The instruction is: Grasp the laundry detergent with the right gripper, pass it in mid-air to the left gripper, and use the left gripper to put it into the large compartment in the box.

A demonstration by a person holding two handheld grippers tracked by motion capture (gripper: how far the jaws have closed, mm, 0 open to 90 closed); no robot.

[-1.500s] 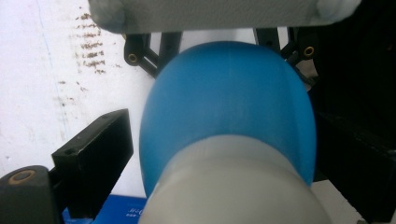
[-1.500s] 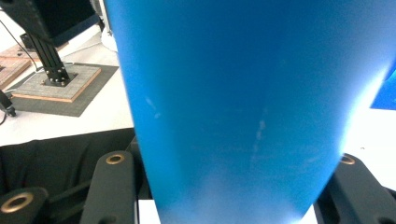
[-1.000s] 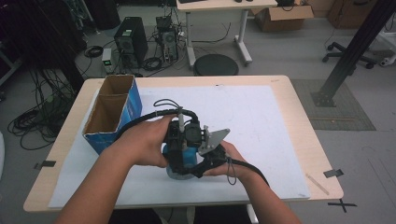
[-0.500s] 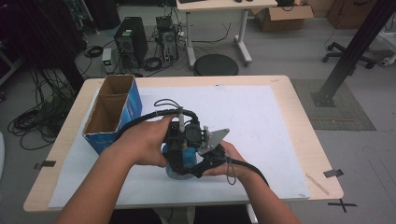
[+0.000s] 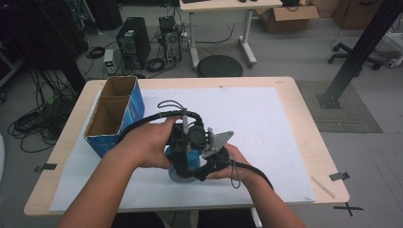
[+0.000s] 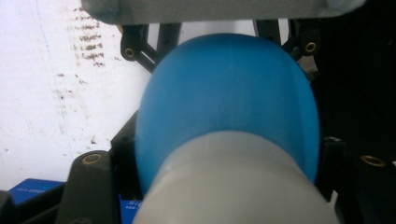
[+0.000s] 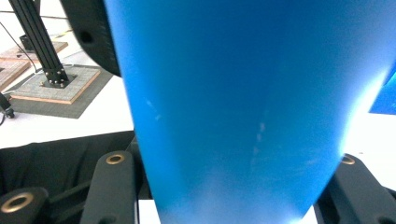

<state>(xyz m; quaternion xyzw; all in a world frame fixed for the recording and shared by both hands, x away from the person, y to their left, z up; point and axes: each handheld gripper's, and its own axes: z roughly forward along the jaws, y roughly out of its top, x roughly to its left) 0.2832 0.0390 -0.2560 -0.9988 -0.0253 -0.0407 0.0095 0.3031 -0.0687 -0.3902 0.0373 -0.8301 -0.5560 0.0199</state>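
Observation:
A blue bottle [image 5: 184, 166] with a pale grey cap stands on the white sheet at the table's middle front, and both grippers hold it. My left gripper [image 5: 183, 151] comes down on it from above. In the left gripper view the cap [image 6: 233, 186] and the rounded blue shoulder [image 6: 229, 93] sit between the black jaws, which have just been closing onto them. My right gripper [image 5: 198, 170] reaches in from the right and is shut on the body. In the right gripper view that body [image 7: 243, 102] sits close up between the two jaws.
A blue cardboard box [image 5: 116, 114] with two open compartments stands at the table's left, close to my left forearm. The white paper sheet [image 5: 266, 123] covers most of the wooden table [image 5: 306, 118]. Cables, computers and a stool lie on the floor beyond the far edge.

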